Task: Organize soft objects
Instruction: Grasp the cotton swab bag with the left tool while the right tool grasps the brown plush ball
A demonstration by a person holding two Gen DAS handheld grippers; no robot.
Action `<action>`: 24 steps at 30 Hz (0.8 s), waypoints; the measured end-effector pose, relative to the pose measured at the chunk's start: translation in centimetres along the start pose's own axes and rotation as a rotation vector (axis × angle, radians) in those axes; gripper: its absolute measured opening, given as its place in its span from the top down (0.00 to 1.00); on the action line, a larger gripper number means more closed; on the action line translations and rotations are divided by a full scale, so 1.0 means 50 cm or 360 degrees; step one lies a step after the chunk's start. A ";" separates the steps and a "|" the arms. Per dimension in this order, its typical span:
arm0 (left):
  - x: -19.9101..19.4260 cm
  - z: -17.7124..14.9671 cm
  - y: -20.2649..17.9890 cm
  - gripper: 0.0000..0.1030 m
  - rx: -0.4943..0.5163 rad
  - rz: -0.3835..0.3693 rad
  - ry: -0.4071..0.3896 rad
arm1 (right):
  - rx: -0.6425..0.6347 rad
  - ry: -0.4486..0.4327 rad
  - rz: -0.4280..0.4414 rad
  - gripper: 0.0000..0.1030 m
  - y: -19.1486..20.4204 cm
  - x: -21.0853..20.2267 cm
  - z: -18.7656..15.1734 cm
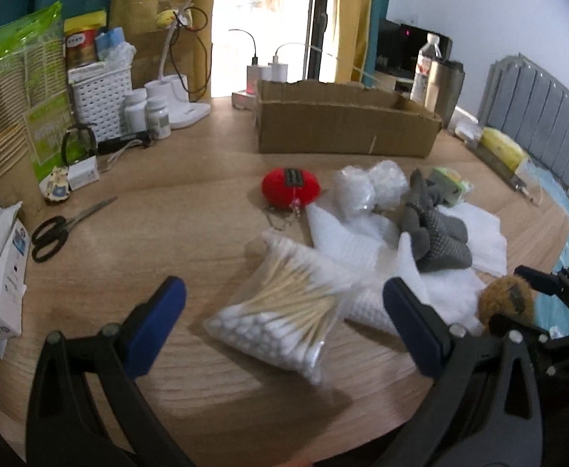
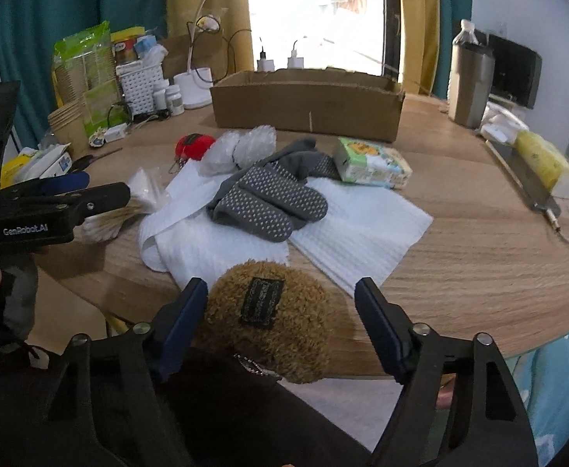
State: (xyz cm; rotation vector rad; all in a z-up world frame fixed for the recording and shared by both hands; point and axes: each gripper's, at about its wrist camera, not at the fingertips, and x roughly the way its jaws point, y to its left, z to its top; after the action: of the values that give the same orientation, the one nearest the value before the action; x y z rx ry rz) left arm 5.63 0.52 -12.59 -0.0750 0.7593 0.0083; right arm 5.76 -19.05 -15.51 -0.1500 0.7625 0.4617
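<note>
Grey socks (image 2: 272, 198) lie on white cloths (image 2: 362, 229) before cardboard box (image 2: 307, 105)

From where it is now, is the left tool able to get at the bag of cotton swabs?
Probably yes. The left tool is open and the bag of cotton swabs lies right ahead, between its fingers, flat on the table. Nothing lies on top of the bag; only the white cloth touches its far side.

The brown plush pouch (image 2: 268, 311) hangs over the table (image 2: 459, 272) edge, its lower part hidden. Beside it, towels (image 2: 214, 249) lie partly under grey socks (image 2: 268, 202). Label text unreadable.
</note>
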 end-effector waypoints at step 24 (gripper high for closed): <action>-0.017 0.001 -0.003 0.55 -0.0001 -0.0111 -0.0016 | -0.0022 -0.0122 0.0057 0.55 -0.003 -0.033 0.014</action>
State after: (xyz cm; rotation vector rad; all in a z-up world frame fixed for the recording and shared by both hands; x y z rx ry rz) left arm 5.06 0.37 -11.95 -0.1021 0.7466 -0.0575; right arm 5.23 -19.56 -13.90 -0.1312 0.6877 0.5043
